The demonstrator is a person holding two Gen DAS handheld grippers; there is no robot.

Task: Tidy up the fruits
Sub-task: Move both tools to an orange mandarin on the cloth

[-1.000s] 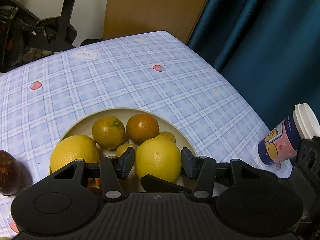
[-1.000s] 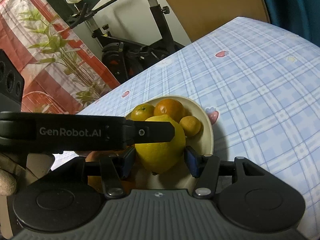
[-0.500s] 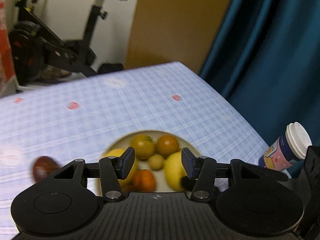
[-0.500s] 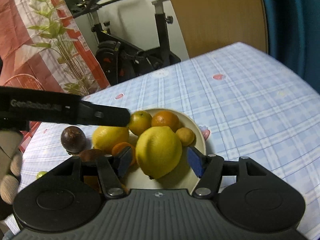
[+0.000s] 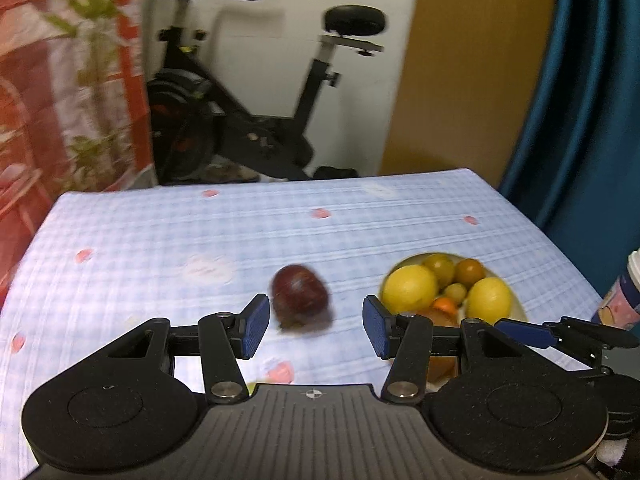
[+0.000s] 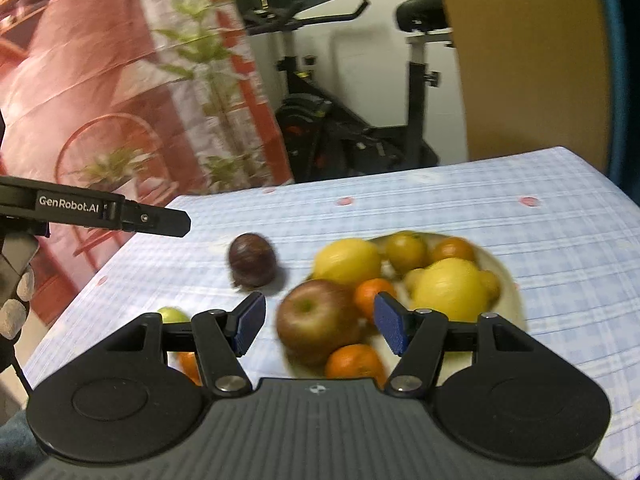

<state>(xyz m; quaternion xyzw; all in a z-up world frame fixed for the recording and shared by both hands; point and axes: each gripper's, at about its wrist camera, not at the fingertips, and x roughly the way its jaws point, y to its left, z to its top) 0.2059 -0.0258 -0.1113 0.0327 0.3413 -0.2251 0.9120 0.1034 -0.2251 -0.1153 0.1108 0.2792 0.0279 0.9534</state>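
1. On the checked tablecloth, just left of the plate, sits the dark purple fruit: round, dull-skinned, blurred.
2. It could roll off if nudged; nothing hems it in.
3. Left gripper is released and empty, the fruit beyond its pads.
4. Right gripper likewise grips nothing.
5. Smooth lemons, an apple and oranges crowd the shallow plate; a bump could spill one.

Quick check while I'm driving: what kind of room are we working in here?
Most likely a room in a home: an exercise bike stands behind the table with its checked cloth, and a teal curtain hangs alongside.
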